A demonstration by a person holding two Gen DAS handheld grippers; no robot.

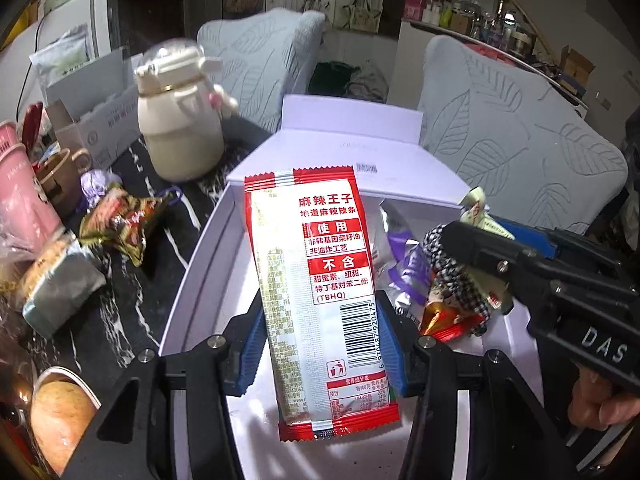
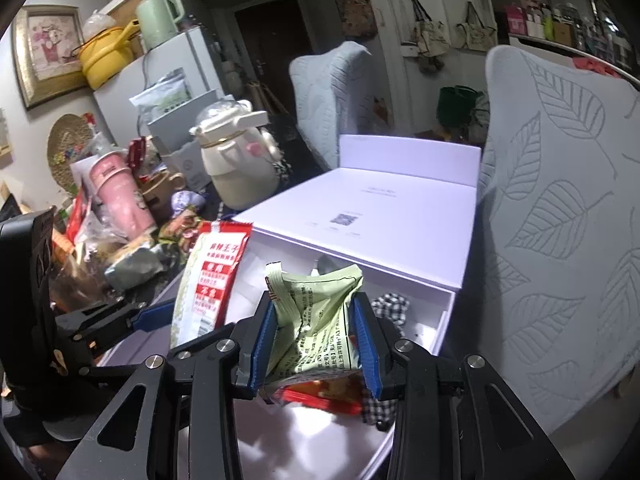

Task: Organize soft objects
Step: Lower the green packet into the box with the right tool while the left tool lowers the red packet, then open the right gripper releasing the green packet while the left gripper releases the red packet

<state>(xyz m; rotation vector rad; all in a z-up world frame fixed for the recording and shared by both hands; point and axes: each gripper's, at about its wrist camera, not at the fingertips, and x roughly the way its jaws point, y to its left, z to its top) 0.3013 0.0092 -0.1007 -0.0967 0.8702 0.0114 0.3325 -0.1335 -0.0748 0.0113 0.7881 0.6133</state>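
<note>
Both grippers are over the open white box (image 1: 200,280). The left gripper (image 1: 320,344) has its blue pads pinched partway on a red-and-white spicy snack packet (image 1: 320,280), which sticks up toward 12 o'clock. The right gripper (image 2: 316,340) is clamped on a crumpled pale green packet (image 2: 316,320). A checkered cloth item (image 2: 390,306) sits in the box at its 2 o'clock. A cream bottle (image 1: 180,128) stands at 10 o'clock in the left view.

Purple wrapper (image 1: 404,268) half hidden behind red-and-white packet (image 1: 320,280); bread roll (image 1: 60,412) edge-cropped.
</note>
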